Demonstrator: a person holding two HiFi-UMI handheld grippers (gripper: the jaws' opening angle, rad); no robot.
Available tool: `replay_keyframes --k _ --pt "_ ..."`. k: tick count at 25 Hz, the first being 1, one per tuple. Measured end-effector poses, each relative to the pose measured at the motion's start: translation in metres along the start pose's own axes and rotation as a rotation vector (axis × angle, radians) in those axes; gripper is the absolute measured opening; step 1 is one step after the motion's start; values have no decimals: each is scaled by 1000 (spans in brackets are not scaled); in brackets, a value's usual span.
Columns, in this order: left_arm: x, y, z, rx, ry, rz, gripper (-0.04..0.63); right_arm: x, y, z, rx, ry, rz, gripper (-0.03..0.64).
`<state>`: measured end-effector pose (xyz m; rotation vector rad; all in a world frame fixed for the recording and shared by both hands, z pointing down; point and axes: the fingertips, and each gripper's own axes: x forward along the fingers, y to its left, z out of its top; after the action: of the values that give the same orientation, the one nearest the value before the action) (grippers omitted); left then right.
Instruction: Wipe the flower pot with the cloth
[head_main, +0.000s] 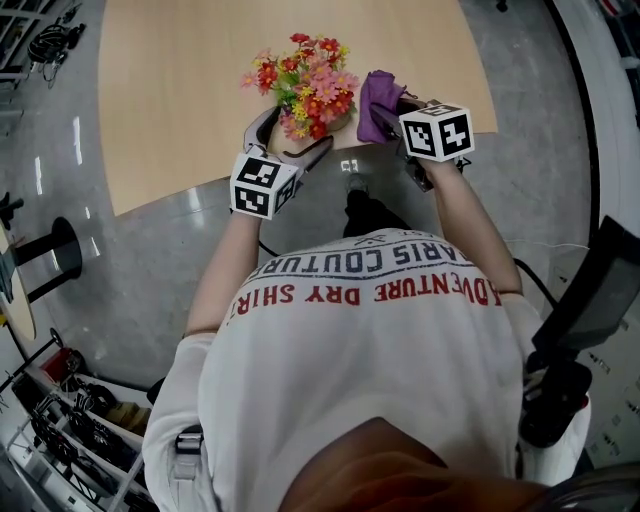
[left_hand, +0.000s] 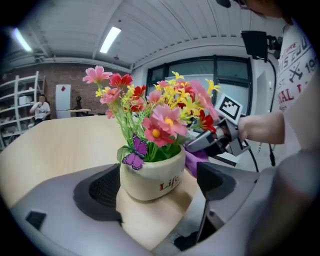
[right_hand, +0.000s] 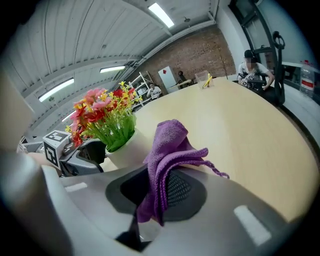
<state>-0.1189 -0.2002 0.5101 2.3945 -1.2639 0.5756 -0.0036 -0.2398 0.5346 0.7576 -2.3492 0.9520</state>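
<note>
A cream flower pot (left_hand: 150, 180) with red lettering, a purple butterfly and a bunch of red, pink and yellow flowers (head_main: 305, 85) stands near the front edge of the round wooden table (head_main: 180, 100). My left gripper (left_hand: 157, 187) straddles the pot, its jaws open: the right pad stands clearly off the pot's wall, the left pad close beside it. My right gripper (right_hand: 160, 187) is shut on a purple cloth (right_hand: 170, 145), which bunches up above the jaws. It hovers just right of the pot (right_hand: 122, 150), and the cloth (head_main: 375, 100) lies against the flowers' right side.
The table's curved front edge runs just below the pot, with grey floor beyond. A black stand (head_main: 55, 250) and cables sit on the floor at left, a dark device (head_main: 585, 310) at right. A small yellow object (right_hand: 206, 80) stands at the table's far side.
</note>
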Motion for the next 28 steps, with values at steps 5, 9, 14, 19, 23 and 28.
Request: replay_keyframes --k 5,9,14,19,23,28 --pt "16 18 0 -90 -34 265 465 -9 -5 -5 33 -46 4 52" --pt "26 8 4 -146 -72 335 480 -25 -7 -20 44 -67 -7 52" --pt "22 4 4 -151 -70 406 497 -52 0 -36 60 -88 -24 52" --pt "28 9 4 -137 -93 427 497 -57 -5 -33 67 -108 -21 52" --pt "30 13 7 -116 -97 397 497 -53 -6 -23 71 -118 1 52" --pt "37 22 -3 -51 -100 288 497 -31 -3 -9 76 -138 68 52"
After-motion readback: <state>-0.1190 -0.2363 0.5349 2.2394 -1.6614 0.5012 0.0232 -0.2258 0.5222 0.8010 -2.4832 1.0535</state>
